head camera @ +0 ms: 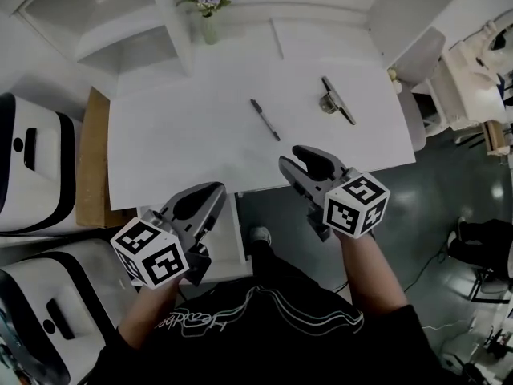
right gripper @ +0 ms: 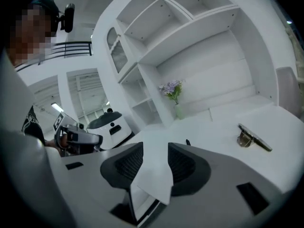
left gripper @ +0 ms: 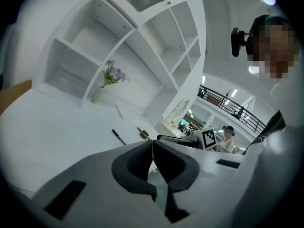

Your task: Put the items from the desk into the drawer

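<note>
Lying flat near the middle of the desk, the pen is a thin, dark, stiff stick. It looks light and smooth, so it is likely to roll or slip in a loose pinch. I would take it across the barrel near its middle, with the jaws square to its length. To its right, well apart, sits the clip, a small metal piece with a long dark bar across it. It looks hard and a bit heavier than the pen, and its bar seems the best place to grip. Both items are untouched.

The right gripper hovers over the desk's near edge, short of the pen, with its jaws spread and nothing between them. In its own view the pen shows just past the pads and the clip off to the right.

The left gripper hangs lower left, over what looks like the open white drawer under the desk front. Its jaws are pressed together on nothing. A vase of flowers stands at the far edge.
</note>
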